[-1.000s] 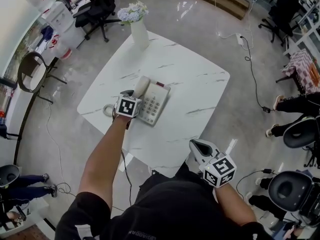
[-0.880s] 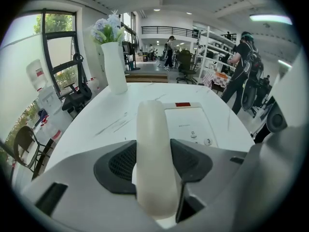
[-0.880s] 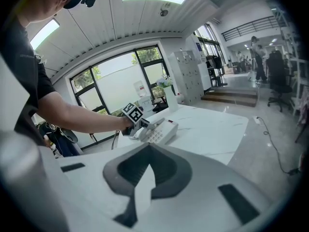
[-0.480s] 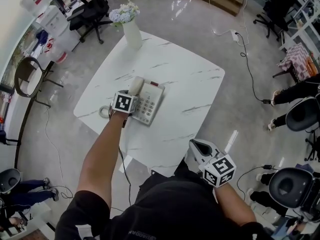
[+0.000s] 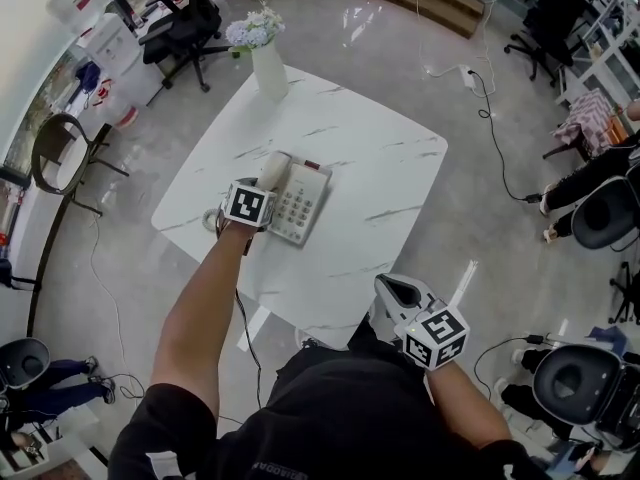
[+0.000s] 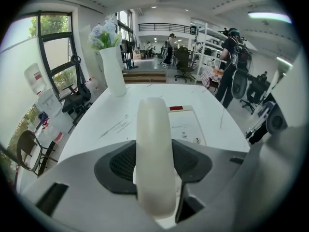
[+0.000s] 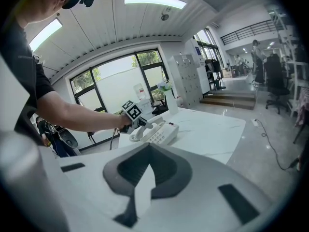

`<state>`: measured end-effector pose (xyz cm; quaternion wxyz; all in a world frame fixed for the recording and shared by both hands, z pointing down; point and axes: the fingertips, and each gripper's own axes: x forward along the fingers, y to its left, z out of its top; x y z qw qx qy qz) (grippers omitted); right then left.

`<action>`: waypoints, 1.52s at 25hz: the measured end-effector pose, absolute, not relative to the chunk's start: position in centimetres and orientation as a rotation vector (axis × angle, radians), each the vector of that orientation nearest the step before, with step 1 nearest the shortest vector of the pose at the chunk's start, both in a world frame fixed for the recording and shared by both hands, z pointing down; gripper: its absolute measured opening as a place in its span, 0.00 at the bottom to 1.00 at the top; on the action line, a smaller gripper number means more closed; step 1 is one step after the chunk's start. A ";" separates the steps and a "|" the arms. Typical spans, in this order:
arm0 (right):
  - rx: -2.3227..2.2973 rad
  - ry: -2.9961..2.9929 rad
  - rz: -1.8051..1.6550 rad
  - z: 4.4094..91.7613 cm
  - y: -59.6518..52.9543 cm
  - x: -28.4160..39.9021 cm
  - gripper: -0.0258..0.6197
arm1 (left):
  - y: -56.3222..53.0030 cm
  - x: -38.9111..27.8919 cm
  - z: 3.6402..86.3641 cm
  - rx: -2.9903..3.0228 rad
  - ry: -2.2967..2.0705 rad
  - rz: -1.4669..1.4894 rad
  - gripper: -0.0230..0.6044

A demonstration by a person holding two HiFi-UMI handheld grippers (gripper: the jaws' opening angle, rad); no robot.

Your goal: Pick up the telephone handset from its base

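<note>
The cream handset lies lengthwise on the left of its keypad base.

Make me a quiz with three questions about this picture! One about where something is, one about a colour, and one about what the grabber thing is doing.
1. Where does the vase stand?
A. on the floor
B. near the far corner of the table
C. on a chair

2. What colour is the handset?
A. red
B. black
C. creamy white

3. What is the left gripper doing?
A. hanging open
B. shut on the handset
C. lying flat on the table

Answers:
1 B: the head view shows it on the white top, by the far corner.
2 C: it looks pale cream in the left gripper view.
3 B: its jaws press the handset from both sides.
</note>
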<state>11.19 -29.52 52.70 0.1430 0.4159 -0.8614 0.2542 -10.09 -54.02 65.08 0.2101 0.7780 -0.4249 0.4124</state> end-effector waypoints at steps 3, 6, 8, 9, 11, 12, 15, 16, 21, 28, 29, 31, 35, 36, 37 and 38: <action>1.192 -2.502 0.703 52.1 -29.1 10.3 0.04 | -53.3 -10.7 62.8 2.194 -1.215 1.141 0.38; 1.189 -2.522 0.672 51.6 -28.5 9.3 0.04 | -52.2 -11.1 60.9 2.221 -1.230 1.105 0.38; 1.184 -2.535 0.657 51.2 -28.0 8.6 0.04 | -51.4 -11.2 59.4 2.258 -1.236 1.076 0.38; 1.181 -2.541 0.651 51.1 -27.7 8.2 0.04 | -50.9 -11.2 58.5 2.282 -1.241 1.064 0.38; 1.174 -2.551 0.637 50.8 -27.2 7.6 0.04 | -49.9 -11.1 56.7 2.325 -1.250 1.034 0.38; 1.171 -2.557 0.629 50.6 -26.9 7.3 0.04 | -49.3 -11.1 55.8 2.342 -1.256 1.013 0.38; 1.168 -2.568 0.610 49.9 -26.5 6.8 0.04 | -47.7 -11.2 53.2 2.376 -1.282 0.926 0.38; 1.169 -2.569 0.608 49.7 -26.4 6.6 0.04 | -47.1 -11.3 52.5 2.386 -1.289 0.890 0.38; 1.172 -2.577 0.608 49.5 -26.1 6.1 0.04 | -43.5 -11.2 49.9 2.417 -1.293 0.739 0.38; 1.167 -2.604 0.574 48.2 -26.0 5.7 0.04 | -38.6 -11.5 47.1 2.456 -1.285 0.557 0.38; 1.169 -2.610 0.572 47.9 -26.0 5.8 0.04 | -37.9 -11.7 46.5 2.456 -1.288 0.522 0.38; 1.172 -2.626 0.570 47.4 -26.1 5.8 0.04 | -36.6 -12.0 45.5 2.452 -1.294 0.461 0.38; 1.170 -2.656 0.563 46.6 -26.5 5.7 0.04 | -34.2 -11.9 44.1 2.463 -1.279 0.371 0.38; 1.166 -2.663 0.563 46.6 -26.6 5.6 0.04 | -33.7 -11.9 43.8 2.464 -1.278 0.350 0.38; 1.162 -2.670 0.564 46.5 -26.7 5.5 0.04 | -33.2 -12.0 43.6 2.461 -1.279 0.327 0.38; 1.158 -2.676 0.564 46.4 -26.7 5.5 0.04 | -32.7 -12.1 43.4 2.456 -1.282 0.306 0.38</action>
